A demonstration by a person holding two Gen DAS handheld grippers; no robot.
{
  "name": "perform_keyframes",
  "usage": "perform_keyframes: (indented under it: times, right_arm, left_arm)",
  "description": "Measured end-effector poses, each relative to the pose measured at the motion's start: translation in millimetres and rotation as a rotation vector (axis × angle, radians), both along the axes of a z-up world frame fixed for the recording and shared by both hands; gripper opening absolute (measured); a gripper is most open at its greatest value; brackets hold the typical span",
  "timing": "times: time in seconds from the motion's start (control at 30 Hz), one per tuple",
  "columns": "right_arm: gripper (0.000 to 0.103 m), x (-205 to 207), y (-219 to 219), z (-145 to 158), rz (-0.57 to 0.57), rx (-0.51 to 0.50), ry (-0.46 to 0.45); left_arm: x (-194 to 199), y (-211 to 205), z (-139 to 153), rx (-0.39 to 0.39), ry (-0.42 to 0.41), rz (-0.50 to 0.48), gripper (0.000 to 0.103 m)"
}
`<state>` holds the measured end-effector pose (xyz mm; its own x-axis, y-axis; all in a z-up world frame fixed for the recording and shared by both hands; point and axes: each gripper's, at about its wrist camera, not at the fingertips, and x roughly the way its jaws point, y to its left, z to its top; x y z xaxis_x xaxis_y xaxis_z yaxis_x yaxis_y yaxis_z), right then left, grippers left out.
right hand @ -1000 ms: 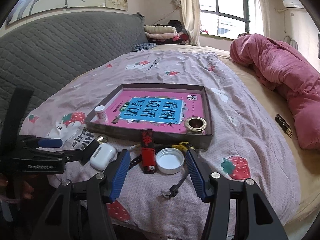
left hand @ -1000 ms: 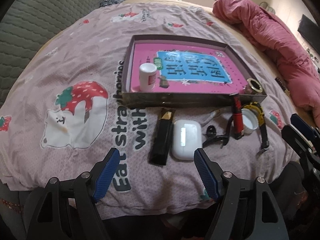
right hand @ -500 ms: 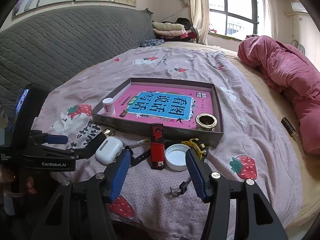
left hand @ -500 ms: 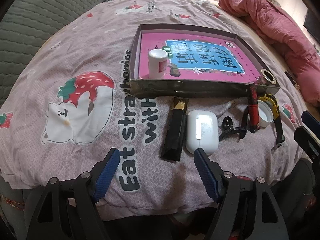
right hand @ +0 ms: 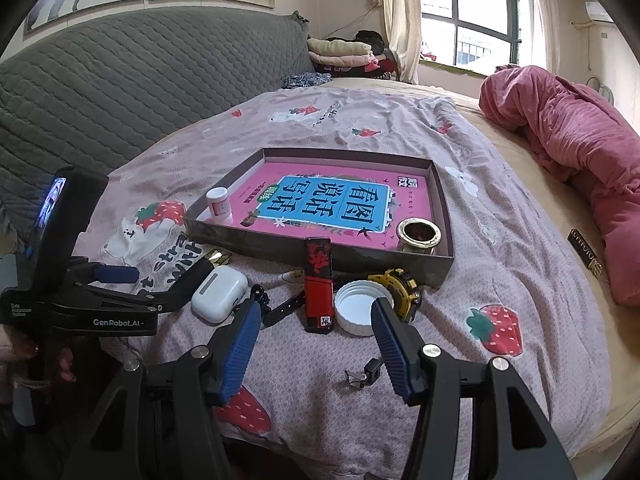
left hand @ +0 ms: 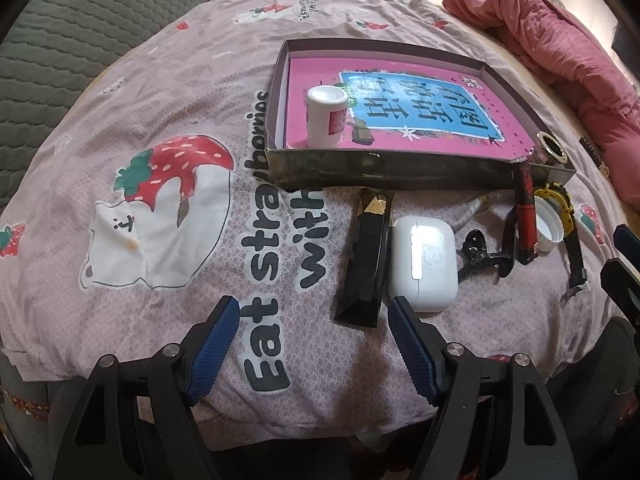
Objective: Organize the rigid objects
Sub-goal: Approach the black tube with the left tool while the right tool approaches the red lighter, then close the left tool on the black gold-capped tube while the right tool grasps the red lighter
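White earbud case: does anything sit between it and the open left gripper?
Nothing visible does. The left gripper is open with bare bedspread up to the white earbud case. The black bar lies alongside the case, not in front.

Both grippers hover low over the near edge of the bed, spread wide and holding nothing. The left gripper (left hand: pixel 312 344) points forward, its blue-padded fingers (left hand: pixel 214 346) well apart. The right gripper (right hand: pixel 316 344) sits beside it, fingers (right hand: pixel 394 354) equally parted. A hand (right hand: pixel 24 360) grips the left handle.
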<state>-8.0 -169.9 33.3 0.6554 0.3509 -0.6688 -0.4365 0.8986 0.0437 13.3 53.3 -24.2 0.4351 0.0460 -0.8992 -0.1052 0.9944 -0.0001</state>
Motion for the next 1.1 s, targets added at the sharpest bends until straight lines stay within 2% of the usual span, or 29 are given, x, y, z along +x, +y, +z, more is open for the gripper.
perform_keyframes:
  times: [0.8,1.0,1.1]
  right_arm:
    - [0.057,18.3,11.3,-16.4,0.008,-0.01,0.034]
    - [0.057,31.7,22.2,-19.7,0.004,-0.022,0.027]
    - [0.057,37.7,28.4,-21.9,0.003,-0.038,0.021]
  left_arm:
    - [17.2,0.7,-12.8,0.005,-0.038,-0.026,0.077]
    - [22.7,-2.5,-13.7,-0.001,-0.06,-0.05,0.068]
    - [24.8,-5.2,-13.0,-0.012,-0.072,-0.064,0.06]
